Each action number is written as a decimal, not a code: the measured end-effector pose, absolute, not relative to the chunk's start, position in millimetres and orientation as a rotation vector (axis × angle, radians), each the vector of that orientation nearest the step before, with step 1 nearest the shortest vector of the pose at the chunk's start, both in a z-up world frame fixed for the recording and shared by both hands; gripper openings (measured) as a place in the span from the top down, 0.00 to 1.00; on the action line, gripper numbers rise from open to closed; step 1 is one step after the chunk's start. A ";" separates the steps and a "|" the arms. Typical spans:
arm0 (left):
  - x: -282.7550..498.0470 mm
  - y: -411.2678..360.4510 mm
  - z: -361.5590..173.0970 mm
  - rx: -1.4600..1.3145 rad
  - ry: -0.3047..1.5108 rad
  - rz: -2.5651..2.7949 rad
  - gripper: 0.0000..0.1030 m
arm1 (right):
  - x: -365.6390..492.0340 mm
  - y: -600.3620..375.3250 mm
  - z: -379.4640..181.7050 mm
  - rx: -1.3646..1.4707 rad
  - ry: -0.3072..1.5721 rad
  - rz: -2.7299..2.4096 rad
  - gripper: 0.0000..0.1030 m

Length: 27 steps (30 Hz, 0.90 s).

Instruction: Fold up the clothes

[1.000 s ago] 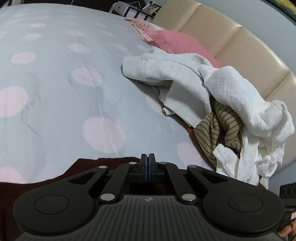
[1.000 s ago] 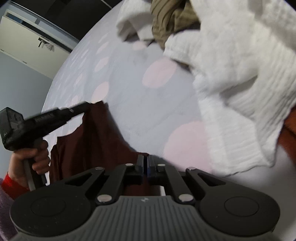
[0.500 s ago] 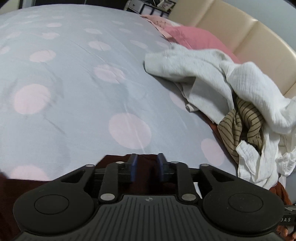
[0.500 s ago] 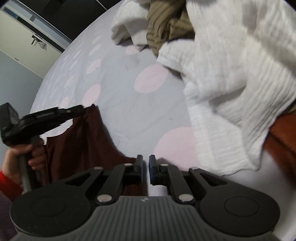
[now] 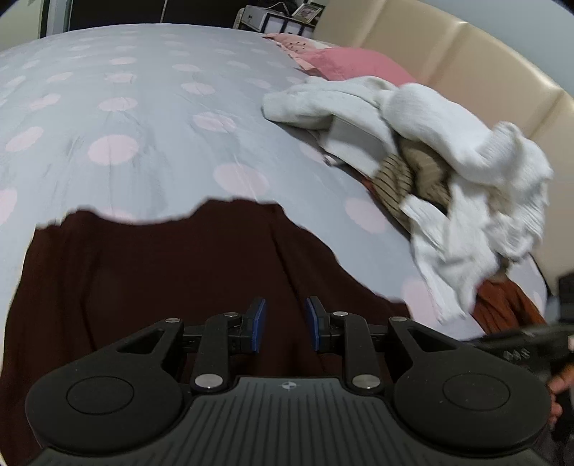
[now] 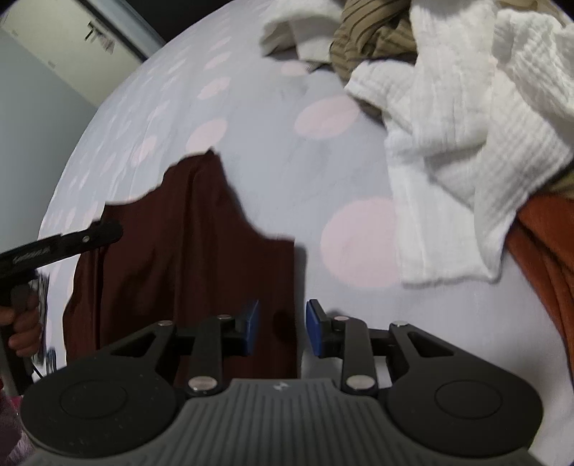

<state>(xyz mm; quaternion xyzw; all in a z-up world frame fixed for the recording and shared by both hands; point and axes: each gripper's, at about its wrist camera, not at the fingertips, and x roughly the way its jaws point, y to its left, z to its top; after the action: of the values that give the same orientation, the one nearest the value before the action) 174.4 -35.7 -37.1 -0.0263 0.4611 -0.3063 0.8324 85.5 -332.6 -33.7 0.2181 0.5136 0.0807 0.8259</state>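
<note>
Lying flat on grey bedsheet (image 5: 143,107) with pale pink dots: smooth dark maroon garment (image 5: 161,286), far edge ragged. Left gripper (image 5: 283,324) held over it, blue pads apart, nothing clamped. Right gripper (image 6: 280,331) jaws seen just opening, garment's right edge below the gap, unpinched. Crinkled white gauze cloth (image 6: 466,125), striped tan knit (image 6: 373,32), ribbed rust fabric (image 6: 545,243) heaped at right.
</note>
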 end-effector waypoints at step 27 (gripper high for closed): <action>-66.7 -50.6 -83.1 0.204 1.131 -0.904 0.79 | -55.0 -299.7 -34.3 0.124 1.262 0.366 0.58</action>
<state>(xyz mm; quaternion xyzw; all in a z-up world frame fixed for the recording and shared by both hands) -66.7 -50.6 -83.0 0.0932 0.5163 -0.4128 0.7445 -55.0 -299.7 -34.3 0.0576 0.5860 0.1698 0.7902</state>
